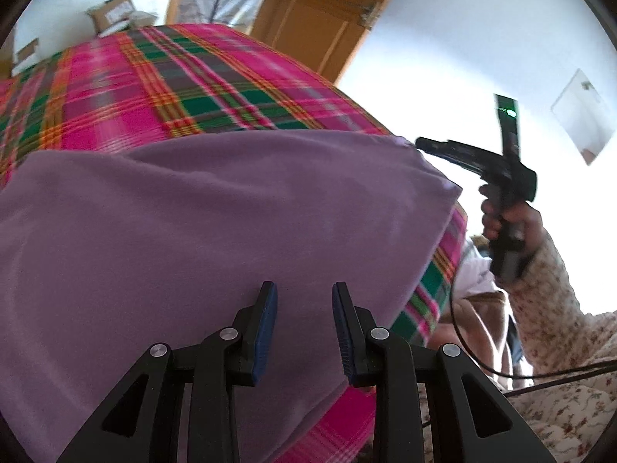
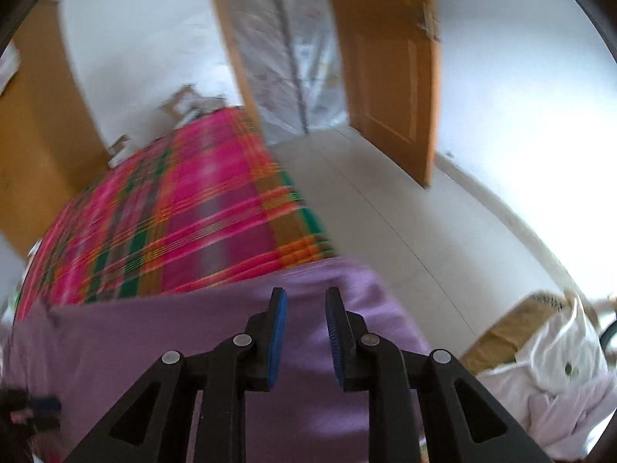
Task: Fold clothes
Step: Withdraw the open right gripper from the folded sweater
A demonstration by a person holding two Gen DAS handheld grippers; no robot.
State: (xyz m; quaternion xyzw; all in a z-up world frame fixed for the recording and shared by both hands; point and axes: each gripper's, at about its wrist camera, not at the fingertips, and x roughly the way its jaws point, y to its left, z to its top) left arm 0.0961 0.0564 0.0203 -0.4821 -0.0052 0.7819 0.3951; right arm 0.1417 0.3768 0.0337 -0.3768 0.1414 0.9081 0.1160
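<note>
A lilac garment (image 1: 216, 212) lies spread flat on a bed with a pink and green plaid cover (image 1: 154, 85). My left gripper (image 1: 304, 293) hovers over the garment's near part, open, with nothing between its blue pads. In the left wrist view my right gripper (image 1: 420, 142) is seen from the side, its tip at the garment's far right corner. A hand (image 1: 501, 220) in a floral sleeve holds it. In the right wrist view my right gripper (image 2: 305, 296) stands open above the lilac garment (image 2: 154, 339), and only cloth lying below shows through the gap.
Past the bed's right edge is pale tiled floor (image 2: 385, 208), with an open wooden door (image 2: 389, 69) beyond. White and pale clothes (image 2: 551, 378) are heaped at the right, by a cardboard box. More boxes (image 1: 115, 13) stand behind the bed. A black cable (image 1: 462, 347) hangs near the sleeve.
</note>
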